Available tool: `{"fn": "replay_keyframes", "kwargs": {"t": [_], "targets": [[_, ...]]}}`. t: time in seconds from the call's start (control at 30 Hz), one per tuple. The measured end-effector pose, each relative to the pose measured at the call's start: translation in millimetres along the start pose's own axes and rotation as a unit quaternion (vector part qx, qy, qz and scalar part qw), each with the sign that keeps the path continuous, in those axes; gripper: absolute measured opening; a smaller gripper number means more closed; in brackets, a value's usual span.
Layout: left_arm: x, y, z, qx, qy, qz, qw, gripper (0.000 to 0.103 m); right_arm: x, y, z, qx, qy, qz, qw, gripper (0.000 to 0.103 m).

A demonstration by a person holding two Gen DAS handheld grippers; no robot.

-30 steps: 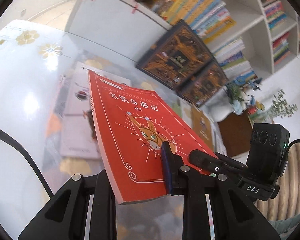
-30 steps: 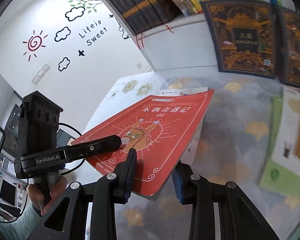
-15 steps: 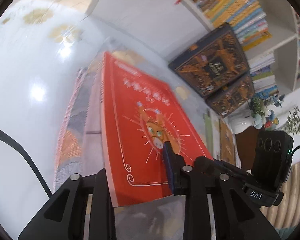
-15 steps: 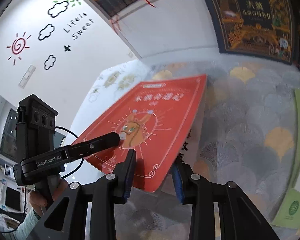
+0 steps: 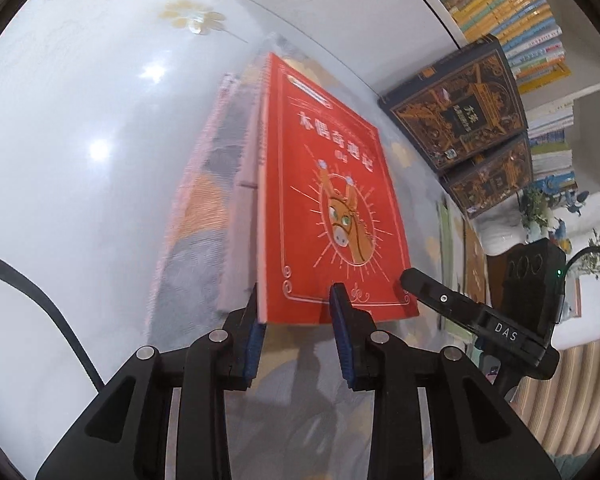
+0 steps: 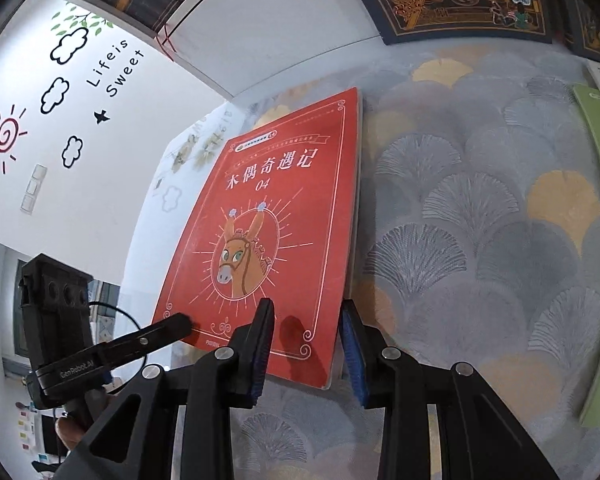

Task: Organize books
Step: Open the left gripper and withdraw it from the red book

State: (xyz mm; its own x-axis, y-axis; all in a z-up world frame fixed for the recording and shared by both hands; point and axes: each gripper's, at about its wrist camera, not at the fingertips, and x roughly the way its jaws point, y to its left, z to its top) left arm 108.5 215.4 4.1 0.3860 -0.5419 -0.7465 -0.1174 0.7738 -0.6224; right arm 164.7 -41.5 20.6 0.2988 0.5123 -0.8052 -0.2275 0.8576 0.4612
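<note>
Two tools share one load: the red book [image 6: 268, 224] lies cover up on a small pile of books [image 5: 236, 216] at the left of the patterned surface [image 6: 480, 240], its near edge between both sets of jaws. The left tool [image 5: 298, 320] has just been opening; its pads stand slack at the spine corner, with a gap at the inner one. The right tool [image 6: 306, 338] straddles the other near corner, and the pictures do not settle whether its pads press. The risk I judge: if the right tool pulls away while gripping, it drags the book askew off the pile; a snagging pad on the cover would do likewise
</note>
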Motion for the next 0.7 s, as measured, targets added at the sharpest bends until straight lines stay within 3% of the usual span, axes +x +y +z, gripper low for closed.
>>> {"fn": "replay_keyframes", "kwargs": {"t": [0.23, 0.37, 0.6, 0.7], "targets": [[-14, 18, -12, -0.026, -0.007, 0.035, 0.9990, 0.028, 2, -7, -4, 0.018, -0.001, 0.000, 1.000, 0.033], [-19, 23, -24, -0.038, -0.013, 0.053, 0.9978, 0.028, 1, 3, -8, -0.003, 0.006, -0.021, 1.000, 0.033], [-26, -2, -59, -0.006, 0.004, 0.070, 0.9975, 0.028, -39, -2, -44, 0.011, 0.003, -0.019, 1.000, 0.033], [-23, -18, -77, 0.006, 0.019, 0.057, 0.9982, 0.028, -66, -13, -67, 0.032, -0.009, -0.022, 0.999, 0.045]]}}
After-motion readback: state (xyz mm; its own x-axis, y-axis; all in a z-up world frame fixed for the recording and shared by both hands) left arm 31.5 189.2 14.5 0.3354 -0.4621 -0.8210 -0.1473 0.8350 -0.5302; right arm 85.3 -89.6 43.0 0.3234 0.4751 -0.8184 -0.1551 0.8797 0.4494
